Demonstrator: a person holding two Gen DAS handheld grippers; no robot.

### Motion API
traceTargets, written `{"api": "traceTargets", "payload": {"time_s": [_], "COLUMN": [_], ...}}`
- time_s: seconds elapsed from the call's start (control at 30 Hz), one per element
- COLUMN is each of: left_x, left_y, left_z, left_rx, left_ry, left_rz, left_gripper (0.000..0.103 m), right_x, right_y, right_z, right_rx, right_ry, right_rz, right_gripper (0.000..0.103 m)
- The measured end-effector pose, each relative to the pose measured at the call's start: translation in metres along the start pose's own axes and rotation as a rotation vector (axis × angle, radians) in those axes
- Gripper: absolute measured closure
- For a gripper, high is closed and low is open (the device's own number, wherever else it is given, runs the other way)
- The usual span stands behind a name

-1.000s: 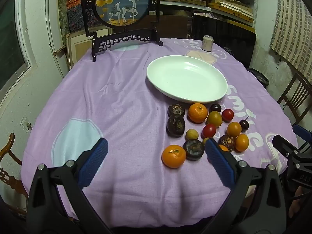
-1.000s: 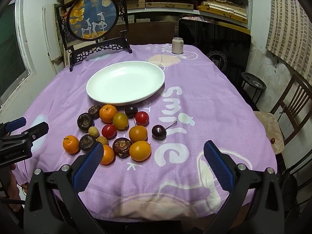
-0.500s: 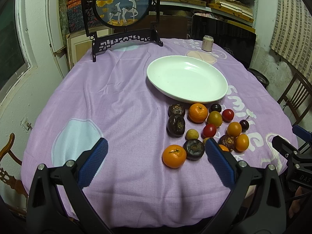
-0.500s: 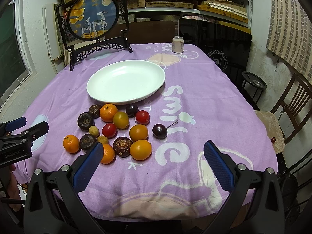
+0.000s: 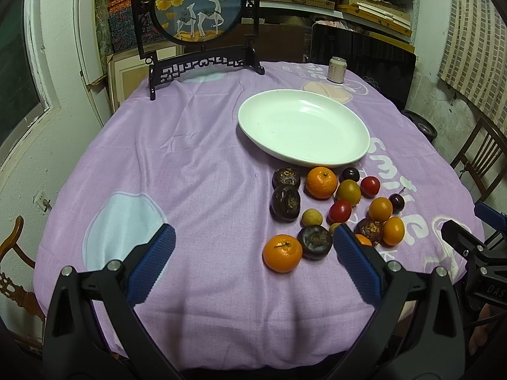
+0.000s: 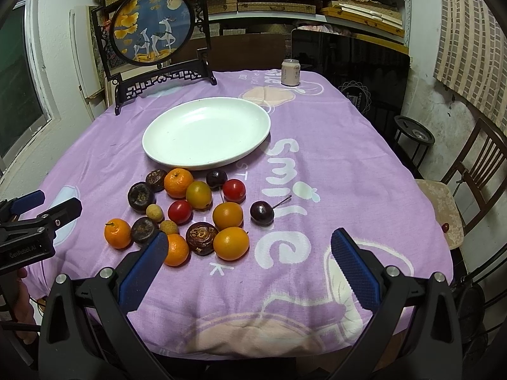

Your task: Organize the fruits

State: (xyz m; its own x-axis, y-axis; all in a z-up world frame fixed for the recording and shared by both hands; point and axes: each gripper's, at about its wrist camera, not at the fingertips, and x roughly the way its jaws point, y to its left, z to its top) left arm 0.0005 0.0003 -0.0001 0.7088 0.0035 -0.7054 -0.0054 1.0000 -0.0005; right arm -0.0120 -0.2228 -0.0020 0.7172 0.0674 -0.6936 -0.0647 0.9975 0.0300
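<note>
The fruits (image 6: 190,212) lay clustered on the purple tablecloth (image 6: 317,174) of the surface, just in front of the white plate (image 6: 206,133), none on it: mandarins, dark passion fruits, red tomatoes, a stemmed cherry (image 6: 261,212). My left gripper (image 5: 253,262) hovered before the nearest mandarin (image 5: 282,252), jaws spread wide, holding nothing. My right gripper (image 6: 248,269) hung over the near edge, jaws likewise apart and bare. Behind the plate stood a can (image 6: 290,72) and a framed deer screen (image 6: 152,31).
</note>
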Motion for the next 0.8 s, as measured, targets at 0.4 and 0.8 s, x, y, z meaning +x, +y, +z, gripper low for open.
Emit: {"api": "traceTargets", "payload": {"time_s": [0.4, 0.8], "left_x": [0.0, 0.0], "left_y": [0.0, 0.0], "left_z": [0.0, 0.0], "left_rx": [0.0, 0.001], "left_ry": [0.002, 0.004], "left_rz": [-0.001, -0.001], "left_gripper": [0.002, 0.002], "right_x": [0.0, 0.001], "right_y": [0.004, 0.01], "right_z": [-0.001, -0.002], "right_rx": [-0.002, 0.0], "right_ry": [0.001, 0.003], "right_rz": [0.001, 0.003], "right_gripper": [0.001, 0.001]}}
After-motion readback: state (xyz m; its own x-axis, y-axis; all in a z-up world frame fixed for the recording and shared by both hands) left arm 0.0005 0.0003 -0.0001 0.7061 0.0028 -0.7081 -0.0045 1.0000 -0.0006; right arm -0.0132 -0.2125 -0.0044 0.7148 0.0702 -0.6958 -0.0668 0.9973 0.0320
